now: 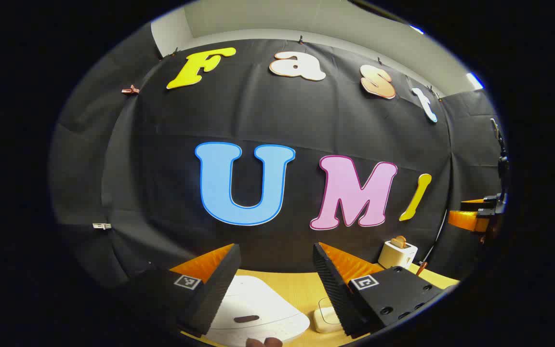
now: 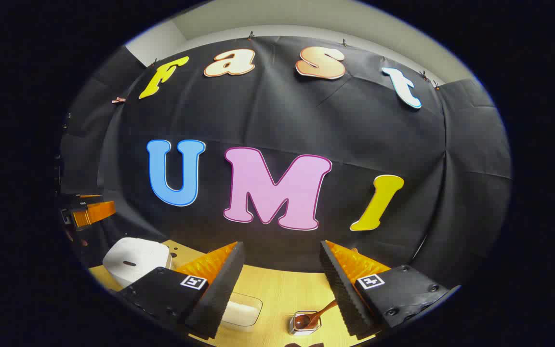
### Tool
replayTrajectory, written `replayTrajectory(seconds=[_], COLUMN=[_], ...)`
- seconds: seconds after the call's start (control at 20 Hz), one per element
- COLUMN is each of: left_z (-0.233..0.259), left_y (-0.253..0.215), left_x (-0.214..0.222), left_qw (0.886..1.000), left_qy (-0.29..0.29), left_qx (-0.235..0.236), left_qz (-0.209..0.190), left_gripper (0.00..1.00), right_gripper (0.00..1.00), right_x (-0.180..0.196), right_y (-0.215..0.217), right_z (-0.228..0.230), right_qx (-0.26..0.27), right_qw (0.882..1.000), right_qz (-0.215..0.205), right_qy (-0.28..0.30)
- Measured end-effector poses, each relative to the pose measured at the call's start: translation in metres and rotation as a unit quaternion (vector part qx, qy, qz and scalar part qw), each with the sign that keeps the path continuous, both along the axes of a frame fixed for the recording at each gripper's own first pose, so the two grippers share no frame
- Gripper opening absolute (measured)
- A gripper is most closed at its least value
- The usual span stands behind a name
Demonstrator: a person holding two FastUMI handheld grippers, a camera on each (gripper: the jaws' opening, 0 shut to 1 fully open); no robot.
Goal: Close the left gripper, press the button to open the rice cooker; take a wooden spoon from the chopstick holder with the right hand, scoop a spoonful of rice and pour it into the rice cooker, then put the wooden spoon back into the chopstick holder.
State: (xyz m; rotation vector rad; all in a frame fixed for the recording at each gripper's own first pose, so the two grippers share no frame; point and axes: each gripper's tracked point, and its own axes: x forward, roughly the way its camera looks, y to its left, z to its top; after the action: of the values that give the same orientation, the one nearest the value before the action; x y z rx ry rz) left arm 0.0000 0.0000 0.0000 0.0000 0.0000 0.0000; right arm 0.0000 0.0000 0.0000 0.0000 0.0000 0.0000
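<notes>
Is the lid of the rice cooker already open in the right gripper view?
No. The rice cooker sits on the table with its white lid down flat, and the right gripper hangs open above the table.

Left gripper (image 1: pixel 275 284) and right gripper (image 2: pixel 280 289) had ridged wedge fingers, black screwed mounts with square markers at 5 and 7 o'clock.

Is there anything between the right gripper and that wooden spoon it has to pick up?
Nothing visible. In the right gripper view the right gripper is open above the table, and the wooden spoon leans in its chopstick holder just below, with bare tabletop around it. The clear rice container sits off to the side.
</notes>
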Motion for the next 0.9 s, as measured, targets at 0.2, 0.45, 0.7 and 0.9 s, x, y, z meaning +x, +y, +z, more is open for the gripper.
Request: replayTrajectory(seconds=[0.2,0.45,0.7,0.9], left_z=[-0.001,-0.001,-0.003,-0.004], left_y=[-0.003,-0.005,-0.008,-0.010], left_x=[0.001,0.005,0.007,0.008], left_qw=[1.000,1.000,1.000,1.000], left_qy=[0.001,0.000,0.001,0.002], left_qx=[0.000,-0.001,0.000,0.000], left_qz=[-0.006,-0.007,-0.013,-0.018], left_gripper=[0.97,0.97,0.97,0.97], right_gripper=[0.97,0.97,0.97,0.97], right_x=[-0.002,-0.004,-0.004,-0.005], right_y=[-0.002,-0.001,-0.008,-0.012], right_z=[0.000,0.002,0.000,0.001], right_qx=[-0.003,-0.010,-0.011,-0.010], right_qw=[1.000,1.000,1.000,1.000], right_qz=[-0.003,-0.004,-0.012,-0.018], right_qy=[0.001,0.000,0.001,0.000])
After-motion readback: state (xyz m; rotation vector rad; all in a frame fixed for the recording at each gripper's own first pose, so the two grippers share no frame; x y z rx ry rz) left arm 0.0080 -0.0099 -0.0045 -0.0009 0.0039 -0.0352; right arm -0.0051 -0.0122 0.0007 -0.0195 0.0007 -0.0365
